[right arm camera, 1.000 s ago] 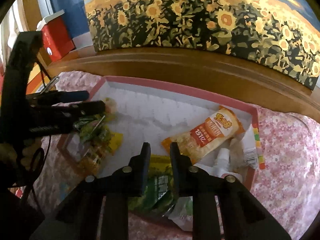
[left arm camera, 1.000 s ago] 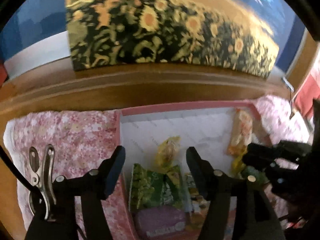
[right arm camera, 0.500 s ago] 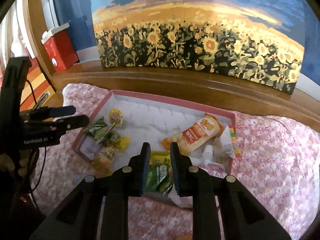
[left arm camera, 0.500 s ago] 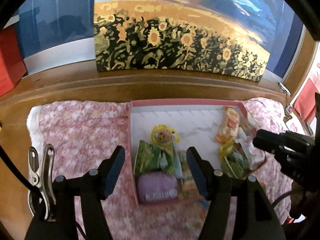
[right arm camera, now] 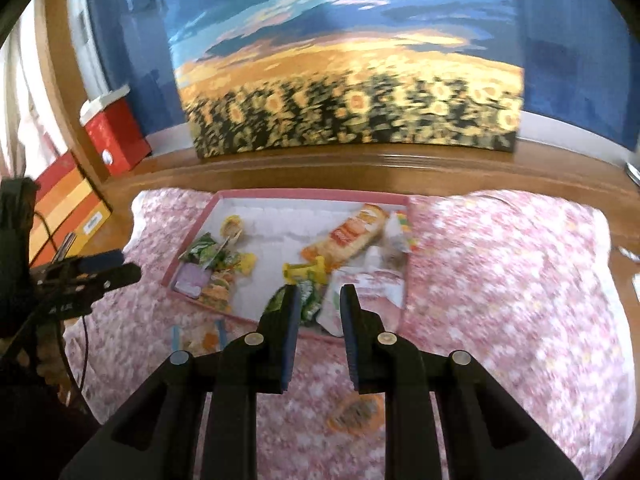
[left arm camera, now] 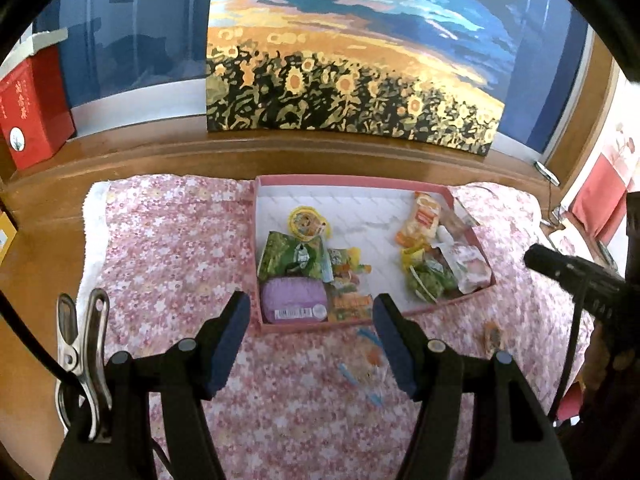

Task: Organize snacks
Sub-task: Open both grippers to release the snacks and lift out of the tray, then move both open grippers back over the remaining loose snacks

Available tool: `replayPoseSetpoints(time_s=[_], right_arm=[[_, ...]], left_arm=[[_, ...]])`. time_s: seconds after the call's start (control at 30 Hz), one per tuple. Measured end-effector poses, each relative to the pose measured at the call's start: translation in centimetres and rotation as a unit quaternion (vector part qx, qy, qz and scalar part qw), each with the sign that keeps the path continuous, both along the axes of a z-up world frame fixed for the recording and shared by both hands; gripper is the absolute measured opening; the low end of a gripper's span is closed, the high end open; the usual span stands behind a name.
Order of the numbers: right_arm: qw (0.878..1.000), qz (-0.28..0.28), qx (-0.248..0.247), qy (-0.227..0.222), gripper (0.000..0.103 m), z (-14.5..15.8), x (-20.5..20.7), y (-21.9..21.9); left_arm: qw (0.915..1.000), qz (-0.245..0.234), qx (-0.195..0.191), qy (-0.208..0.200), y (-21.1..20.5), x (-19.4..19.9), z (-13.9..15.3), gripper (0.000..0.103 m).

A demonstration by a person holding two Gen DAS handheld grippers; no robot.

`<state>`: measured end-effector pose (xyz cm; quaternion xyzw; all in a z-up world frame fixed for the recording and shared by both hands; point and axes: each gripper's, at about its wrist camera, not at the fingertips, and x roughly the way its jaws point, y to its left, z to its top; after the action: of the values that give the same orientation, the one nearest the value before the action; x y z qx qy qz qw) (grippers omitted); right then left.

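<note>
Hovering above pink floral cloth [left arm camera: 168, 248], both grippers empty: left gripper [left arm camera: 312, 322] spread wide, right gripper [right arm camera: 318, 312] narrowly parted. Clear blue-striped snack packet [left arm camera: 366, 360] outside shallow pink cardboard box [left arm camera: 344, 179], just below left jaws; left nearer.

Both wrist views angled down, set back, sharing the pink box [left arm camera: 472, 236] [right arm camera: 188, 236] (left view from its left, right view from its right)

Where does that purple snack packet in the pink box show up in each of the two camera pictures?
Left wrist view: purple packet sits in the box's near-left corner, just beyond the left gripper.
Right wrist view: purple packet lies left of centre, same corner.
Shared landmark: sunflower painting behind the pink box.
</note>
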<state>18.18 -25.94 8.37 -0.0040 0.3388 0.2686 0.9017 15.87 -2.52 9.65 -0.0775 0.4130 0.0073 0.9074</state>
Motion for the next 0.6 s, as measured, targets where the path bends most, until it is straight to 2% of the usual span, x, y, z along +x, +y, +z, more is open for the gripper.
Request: replayPoseSetpoints(time_s=[0.2, 0.6], right_arm=[[0.999, -0.043, 0.022, -0.002, 0.023, 0.3, -1.0, -2.8], [0.999, -0.037, 0.01, 0.008, 0.023, -0.7, -4.1, -3.6]], left_arm=[[1.0, -0.006, -0.001, -0.004, -0.5, -1.8, 0.2, 0.067], [1.0, -0.002, -0.005, 0.004, -1.8, -4.2, -0.1, 0.067]])
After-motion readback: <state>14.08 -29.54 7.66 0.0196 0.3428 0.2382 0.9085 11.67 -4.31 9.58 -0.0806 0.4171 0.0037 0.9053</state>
